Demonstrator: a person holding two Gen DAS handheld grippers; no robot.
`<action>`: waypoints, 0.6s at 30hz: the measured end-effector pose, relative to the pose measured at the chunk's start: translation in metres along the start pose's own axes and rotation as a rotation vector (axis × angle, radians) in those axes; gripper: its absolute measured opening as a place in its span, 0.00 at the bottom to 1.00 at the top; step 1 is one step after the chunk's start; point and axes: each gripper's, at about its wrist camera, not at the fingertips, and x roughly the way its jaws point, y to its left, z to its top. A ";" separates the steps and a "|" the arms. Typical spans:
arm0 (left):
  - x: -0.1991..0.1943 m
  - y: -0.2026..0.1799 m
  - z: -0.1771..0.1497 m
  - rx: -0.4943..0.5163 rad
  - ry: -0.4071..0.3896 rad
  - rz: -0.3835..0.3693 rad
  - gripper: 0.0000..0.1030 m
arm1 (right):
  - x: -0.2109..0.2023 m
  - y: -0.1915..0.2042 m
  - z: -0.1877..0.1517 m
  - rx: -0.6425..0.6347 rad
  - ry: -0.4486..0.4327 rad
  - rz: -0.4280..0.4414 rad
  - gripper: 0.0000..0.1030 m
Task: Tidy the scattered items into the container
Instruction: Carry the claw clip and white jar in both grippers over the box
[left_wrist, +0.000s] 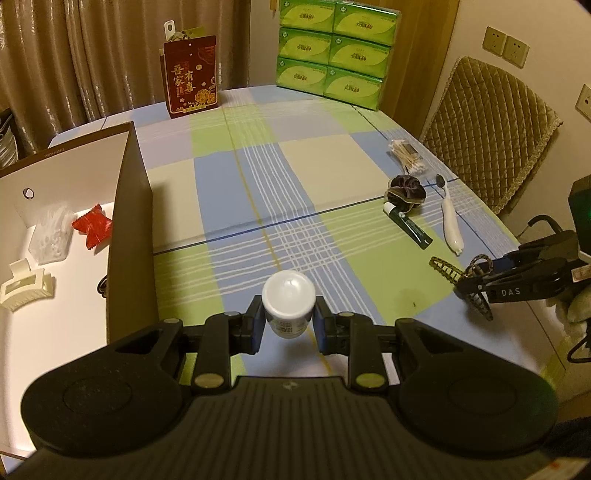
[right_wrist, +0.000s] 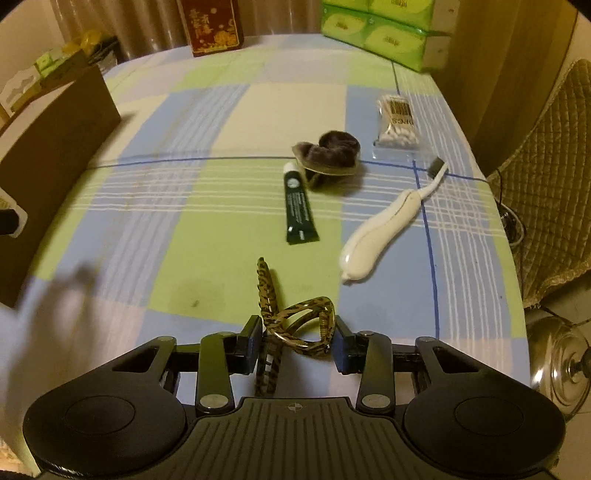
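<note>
Your left gripper (left_wrist: 288, 321) is clamped on the small white jar (left_wrist: 289, 302), lid toward the camera, held clear above the table (left_wrist: 258, 177). The container, an open brown box (left_wrist: 129, 206), stands just to the jar's left at the table's left edge, its tall side wall between the jar and the white floor inside. A cream hair claw (left_wrist: 26, 288), a red wrapped sweet (left_wrist: 92, 227) and a clear plastic piece (left_wrist: 50, 236) already lie in there. So the jar's next move, as I judge it, is up and sideways to the left, over that wall, then down; the left hand is plainly the nearer one to the box.

Your right gripper (right_wrist: 297, 334) sits at the table's near right part with the leopard-print hair clip (right_wrist: 295, 325) between its jaws. The clip's long axis runs roughly away from you, along the fingers, with its looped end lying across the gap. The left pad looks to touch the clip; the right pad shows a sliver of gap, so I would not call it a firm grasp.

Further toward the right edge lie the green tube (right_wrist: 300, 210), the dark scrunchie (right_wrist: 330, 155), the white toothbrush (right_wrist: 384, 229) and the cotton-swab packet (right_wrist: 397, 122), all well away from the box.
</note>
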 end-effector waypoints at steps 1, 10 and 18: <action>-0.001 0.001 0.000 0.002 -0.003 -0.001 0.22 | -0.004 0.002 0.001 0.006 -0.007 0.009 0.35; -0.032 0.022 0.003 0.001 -0.061 -0.001 0.22 | -0.054 0.051 0.035 0.004 -0.125 0.150 0.35; -0.076 0.067 -0.001 -0.034 -0.120 0.072 0.22 | -0.073 0.133 0.066 -0.089 -0.168 0.294 0.35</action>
